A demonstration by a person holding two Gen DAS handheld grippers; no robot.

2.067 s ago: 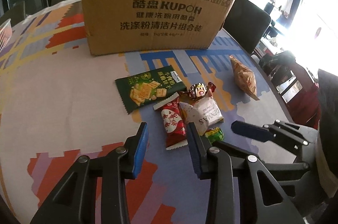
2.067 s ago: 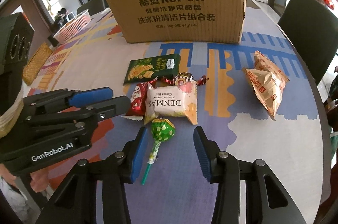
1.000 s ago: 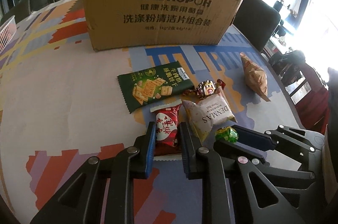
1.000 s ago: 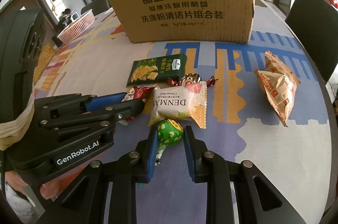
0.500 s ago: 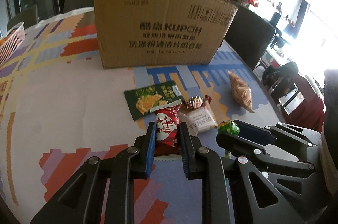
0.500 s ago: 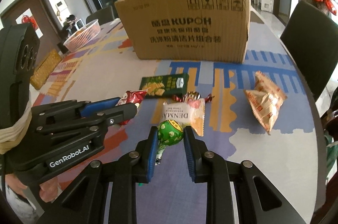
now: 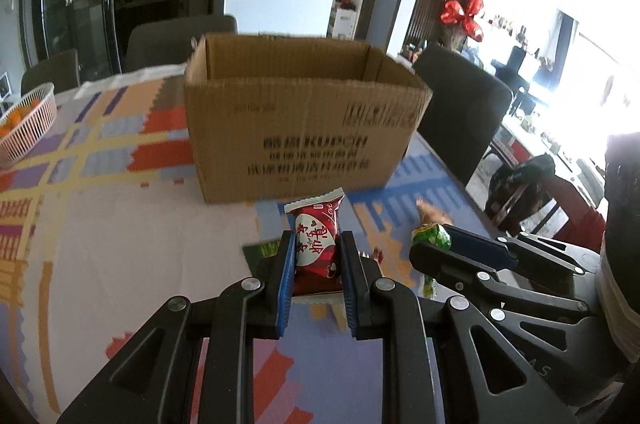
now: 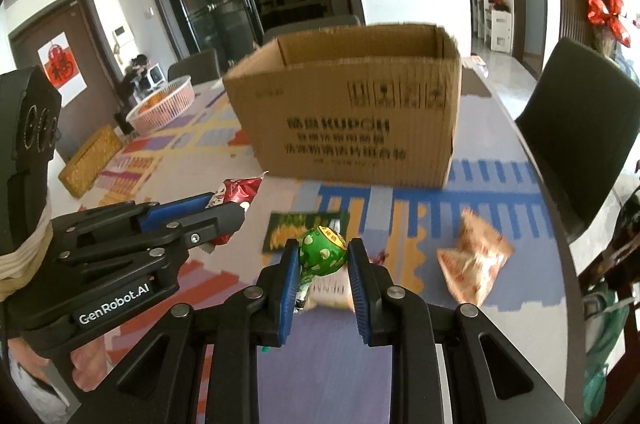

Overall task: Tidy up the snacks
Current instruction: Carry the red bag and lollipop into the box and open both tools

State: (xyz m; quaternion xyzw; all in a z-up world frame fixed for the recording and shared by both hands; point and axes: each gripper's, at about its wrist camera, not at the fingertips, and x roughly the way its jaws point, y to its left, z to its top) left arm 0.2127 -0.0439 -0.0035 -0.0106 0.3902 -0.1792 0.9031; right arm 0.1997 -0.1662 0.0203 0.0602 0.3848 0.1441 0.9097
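Note:
My left gripper [image 7: 316,252] is shut on a red snack packet [image 7: 317,244] and holds it in the air above the table. My right gripper [image 8: 323,258] is shut on a green lollipop [image 8: 323,252], also lifted; it shows in the left wrist view [image 7: 431,236] too. An open cardboard box [image 7: 300,131] stands ahead on the table, its top open [image 8: 360,47]. A green cracker packet [image 8: 304,232], an orange snack bag [image 8: 472,264] and a white packet [image 8: 330,288] lie on the table below.
A patterned tablecloth [image 7: 100,191] covers the table. A pink basket [image 7: 24,123] with oranges stands far left, with a woven tray [image 8: 90,159] nearby. Dark chairs [image 8: 580,143] stand around the table's right and far edges.
Both grippers have risen from the table with their snacks. They now look towards the box's open top from higher up. The other snacks stay on the table.

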